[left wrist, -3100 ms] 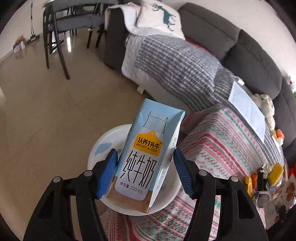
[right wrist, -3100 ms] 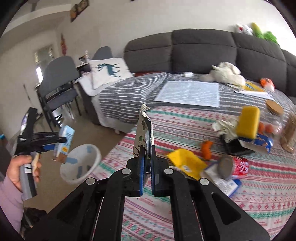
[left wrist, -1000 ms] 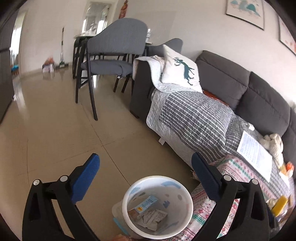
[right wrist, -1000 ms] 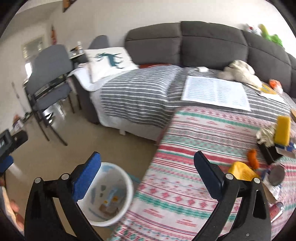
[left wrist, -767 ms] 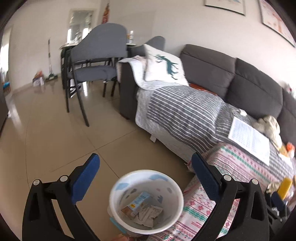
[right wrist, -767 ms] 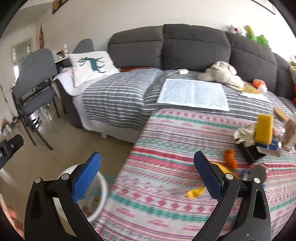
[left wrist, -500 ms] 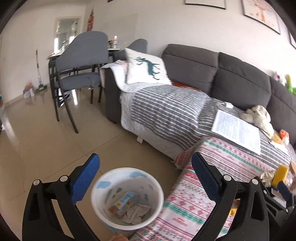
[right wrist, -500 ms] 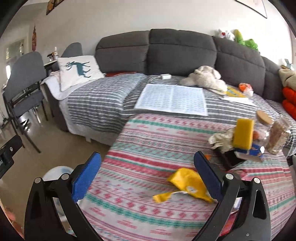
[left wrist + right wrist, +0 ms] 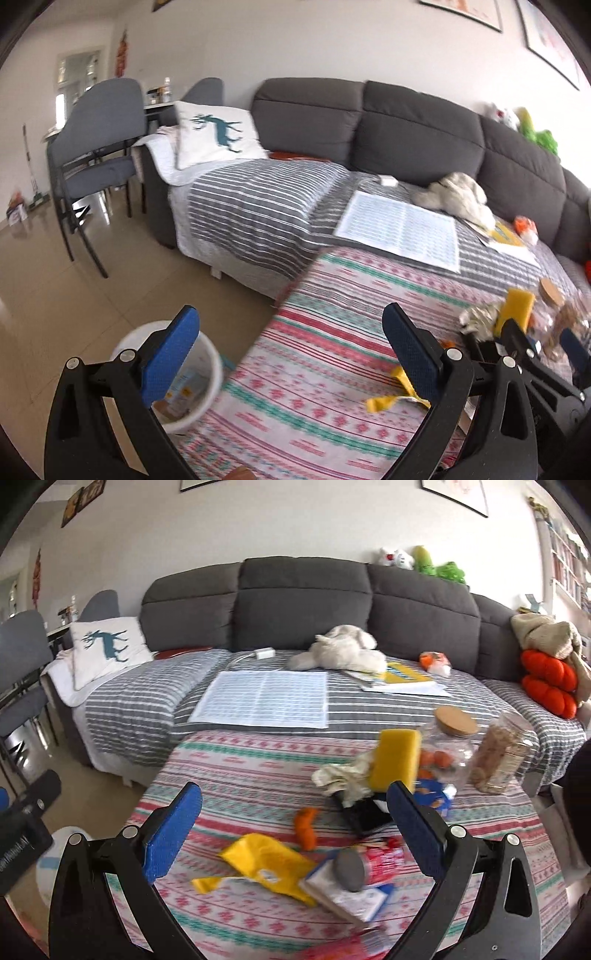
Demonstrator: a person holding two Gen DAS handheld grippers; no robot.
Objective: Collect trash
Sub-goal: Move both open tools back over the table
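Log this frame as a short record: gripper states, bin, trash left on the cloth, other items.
left gripper: open, empty
right gripper: open, empty
bin: white, on the floor beside the patterned cloth; carton visible inside
trash on cloth: yellow wrapper, red can lying on its side, orange scrap
other items: yellow sponge, two jars, paper sheet, plush toy

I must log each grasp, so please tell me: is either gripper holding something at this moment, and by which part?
Nothing is held. The left gripper and the right gripper both stand wide open, with nothing between their pads.
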